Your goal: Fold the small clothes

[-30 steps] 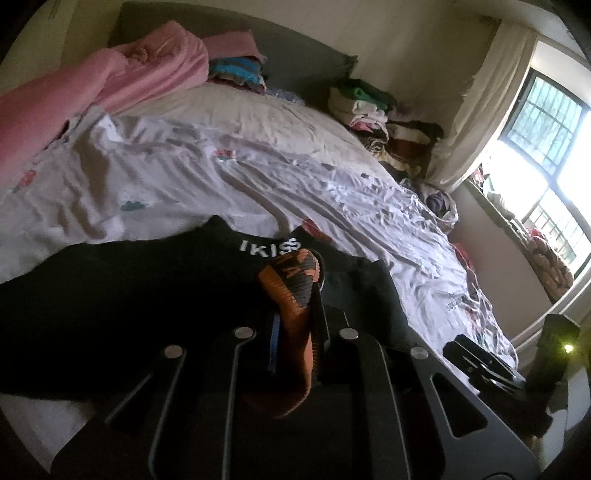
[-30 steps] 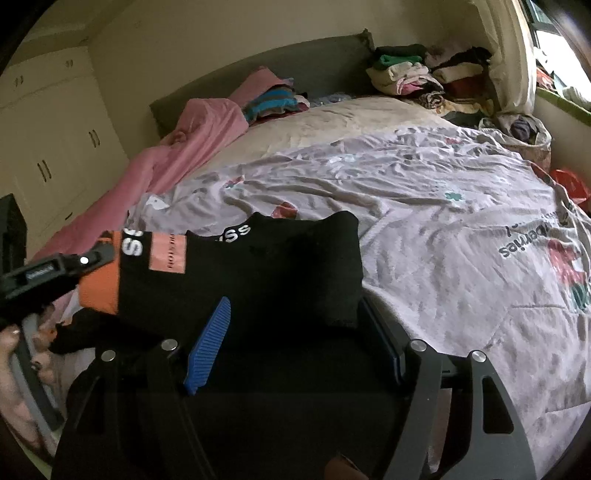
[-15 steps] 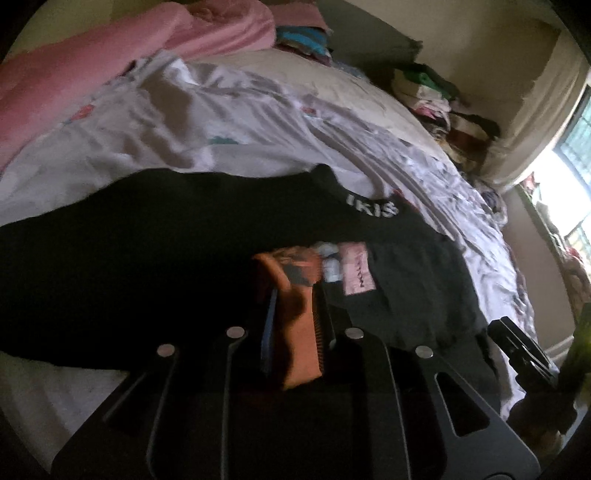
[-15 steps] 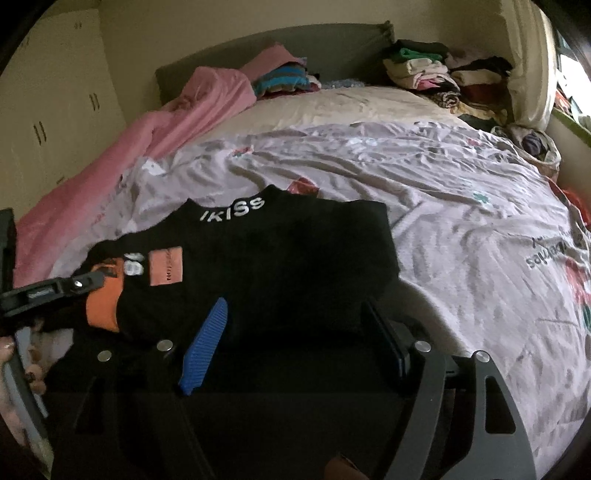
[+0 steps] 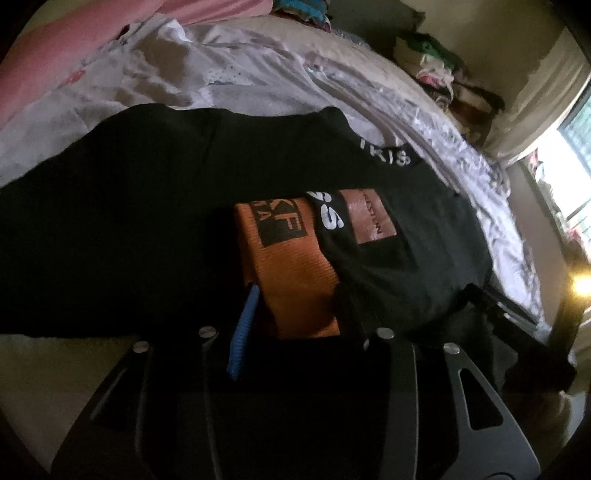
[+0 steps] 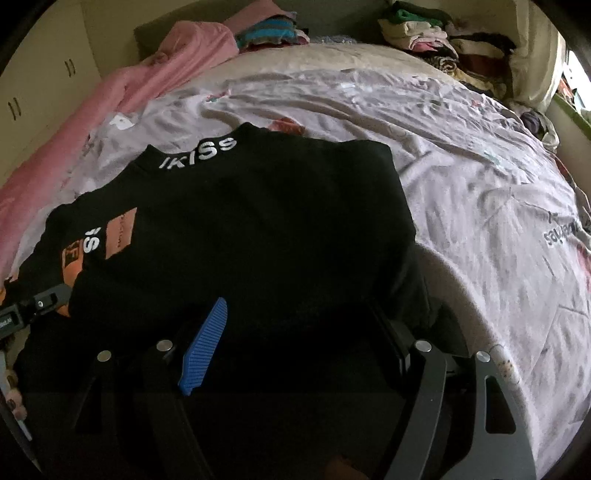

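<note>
Sweater, black, spread flat on the bed sheet, collar lettering toward the headboard end, hem toward the cameras. Largest thing around it: bed sheet, pale and wrinkled, running out past the sweater on every side. Beyond the sweater's collar, a pink blanket bunched along the far left edge, and a stack of folded clothes well apart at the far right corner.

On the sweater itself, orange sleeve laid across the body, cuff end near the hem, printed patches facing up.

Left gripper at the sweater's hem edge, pinching the orange sleeve between blue pad and dark finger, cloth filling the gap. Right gripper over the opposite side of the hem, fingers spread wide with black cloth lying between them; seemingly not clamped, nothing pressed.

Step in hand, as judged: first sleeve folded inward over the body, being set down. Early in the fold, with the other side and the lengthwise fold not yet done.

Next move likely calls for letting go of the orange sleeve without dragging it, then catching the right-hand edge and carrying it inward to match.
</note>
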`<action>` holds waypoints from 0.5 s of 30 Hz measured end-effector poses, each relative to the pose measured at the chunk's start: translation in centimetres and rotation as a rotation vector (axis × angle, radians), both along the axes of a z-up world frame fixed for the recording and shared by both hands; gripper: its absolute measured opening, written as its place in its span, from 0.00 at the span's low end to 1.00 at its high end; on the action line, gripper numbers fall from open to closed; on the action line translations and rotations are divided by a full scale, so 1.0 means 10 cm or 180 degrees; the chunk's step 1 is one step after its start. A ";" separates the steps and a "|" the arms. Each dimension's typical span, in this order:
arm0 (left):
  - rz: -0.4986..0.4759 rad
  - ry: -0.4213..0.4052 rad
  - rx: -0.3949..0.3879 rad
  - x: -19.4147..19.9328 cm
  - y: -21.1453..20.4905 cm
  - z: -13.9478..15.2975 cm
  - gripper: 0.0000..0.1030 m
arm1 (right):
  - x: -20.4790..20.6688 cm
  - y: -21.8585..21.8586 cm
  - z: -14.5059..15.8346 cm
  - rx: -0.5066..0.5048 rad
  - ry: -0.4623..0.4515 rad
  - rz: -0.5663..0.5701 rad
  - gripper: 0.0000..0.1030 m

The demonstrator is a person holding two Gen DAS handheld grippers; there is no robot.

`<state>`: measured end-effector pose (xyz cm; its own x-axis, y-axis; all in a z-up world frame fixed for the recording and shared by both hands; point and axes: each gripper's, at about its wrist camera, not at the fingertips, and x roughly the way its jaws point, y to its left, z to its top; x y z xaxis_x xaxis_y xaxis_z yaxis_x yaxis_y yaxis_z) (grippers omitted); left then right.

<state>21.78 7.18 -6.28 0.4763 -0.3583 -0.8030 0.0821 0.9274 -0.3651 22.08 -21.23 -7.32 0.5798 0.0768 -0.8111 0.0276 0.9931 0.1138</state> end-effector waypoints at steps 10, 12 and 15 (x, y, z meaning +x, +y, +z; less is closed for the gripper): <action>0.0240 -0.0331 0.0055 -0.24 0.23 0.34 0.77 | -0.31 0.18 0.42 0.0094 -0.0473 0.0199 0.93; 0.0305 -0.0380 0.0103 -0.30 0.30 0.41 0.85 | -0.35 0.23 0.49 0.0074 -0.0552 0.0220 0.94; 0.0400 -0.0407 0.0142 -0.35 0.39 0.46 0.91 | -0.40 0.32 0.58 0.0090 -0.0642 0.0234 0.96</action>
<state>18.29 11.09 -1.63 0.6144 -0.2549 -0.7467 0.0077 0.9483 -0.3173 18.06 -18.03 -1.52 0.7221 0.1460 -0.6762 -0.0710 0.9880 0.1374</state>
